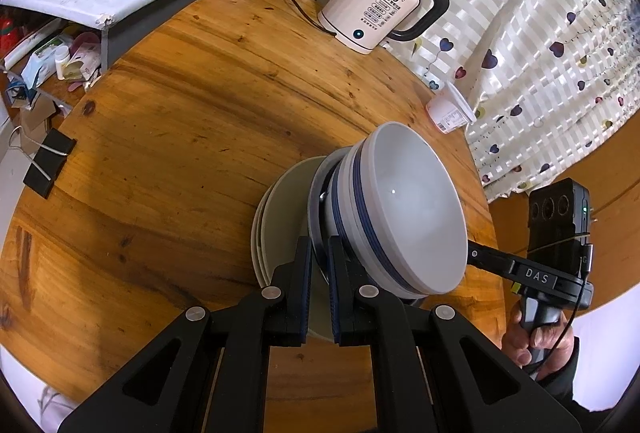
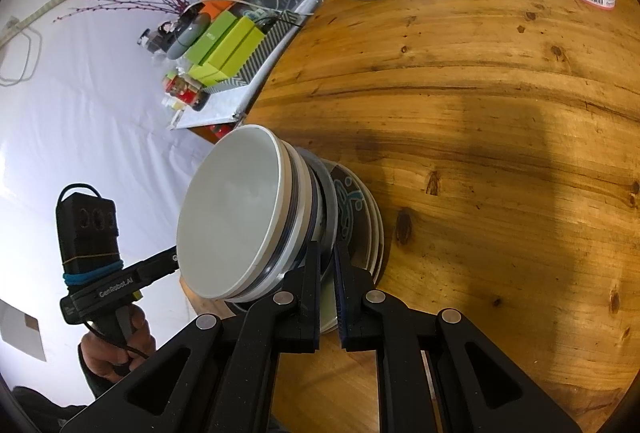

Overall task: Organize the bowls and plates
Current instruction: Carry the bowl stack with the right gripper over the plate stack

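Though blurry, kettle point(image 1: 376, 7) reads "55°C"

A glossy glazed ceramic finish is shown by the stacked bowls point(image 1: 404, 209) and plates point(image 1: 280, 217). Varnished, knotty wood is seen in the table point(image 1: 180, 113). Matt black plastic forms the left gripper point(image 1: 319, 297), and smooth white plastic the far kettle point(image 1: 372, 13).

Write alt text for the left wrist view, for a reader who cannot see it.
The left hand-held gripper is closed on the rim of a plate stack that carries nested white bowls with blue bands, on a round wooden table. The right hand-held gripper reaches in from the other side. A white electric kettle and a small white cup stand at the far edge.
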Motion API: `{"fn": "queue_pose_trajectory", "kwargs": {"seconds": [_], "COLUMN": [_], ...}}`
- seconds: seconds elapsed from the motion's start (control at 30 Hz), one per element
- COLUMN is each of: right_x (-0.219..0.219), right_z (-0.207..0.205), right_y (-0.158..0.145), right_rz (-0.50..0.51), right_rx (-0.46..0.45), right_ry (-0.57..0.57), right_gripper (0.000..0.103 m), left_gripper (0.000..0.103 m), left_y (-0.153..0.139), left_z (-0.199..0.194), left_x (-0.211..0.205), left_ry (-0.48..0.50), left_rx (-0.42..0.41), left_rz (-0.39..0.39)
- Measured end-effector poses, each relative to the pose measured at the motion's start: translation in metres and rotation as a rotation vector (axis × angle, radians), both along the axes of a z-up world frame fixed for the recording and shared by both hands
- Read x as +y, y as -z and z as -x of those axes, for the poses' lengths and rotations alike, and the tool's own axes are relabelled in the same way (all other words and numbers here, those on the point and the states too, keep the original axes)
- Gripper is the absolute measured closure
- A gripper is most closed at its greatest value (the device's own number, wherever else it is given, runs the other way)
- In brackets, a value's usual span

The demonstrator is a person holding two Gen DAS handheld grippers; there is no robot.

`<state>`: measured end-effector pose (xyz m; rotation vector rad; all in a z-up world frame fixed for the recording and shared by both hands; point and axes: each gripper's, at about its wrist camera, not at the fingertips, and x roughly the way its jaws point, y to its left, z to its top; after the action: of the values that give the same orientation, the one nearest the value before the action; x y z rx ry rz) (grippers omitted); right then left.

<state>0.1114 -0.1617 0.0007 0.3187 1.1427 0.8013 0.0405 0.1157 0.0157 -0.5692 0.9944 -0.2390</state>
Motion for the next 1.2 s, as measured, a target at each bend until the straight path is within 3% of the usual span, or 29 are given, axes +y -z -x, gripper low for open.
{"fn": "queue_pose_trajectory", "kwargs": {"seconds": [1.2], "right_x": [0.0076], "right_z": [0.0003], "right_y": [-0.0011], "right_rz": [0.037], "right_rx": [-0.024], "right_ry": [-0.016], "right_gripper": [0.093], "left_gripper": [0.096], "left_y": [-0.0025], "left_z": [0.0067], "left_x": [-0.0004], "left_ry": [-0.030], "left_rx": [0.003], "left_rz": [-0.027]}}
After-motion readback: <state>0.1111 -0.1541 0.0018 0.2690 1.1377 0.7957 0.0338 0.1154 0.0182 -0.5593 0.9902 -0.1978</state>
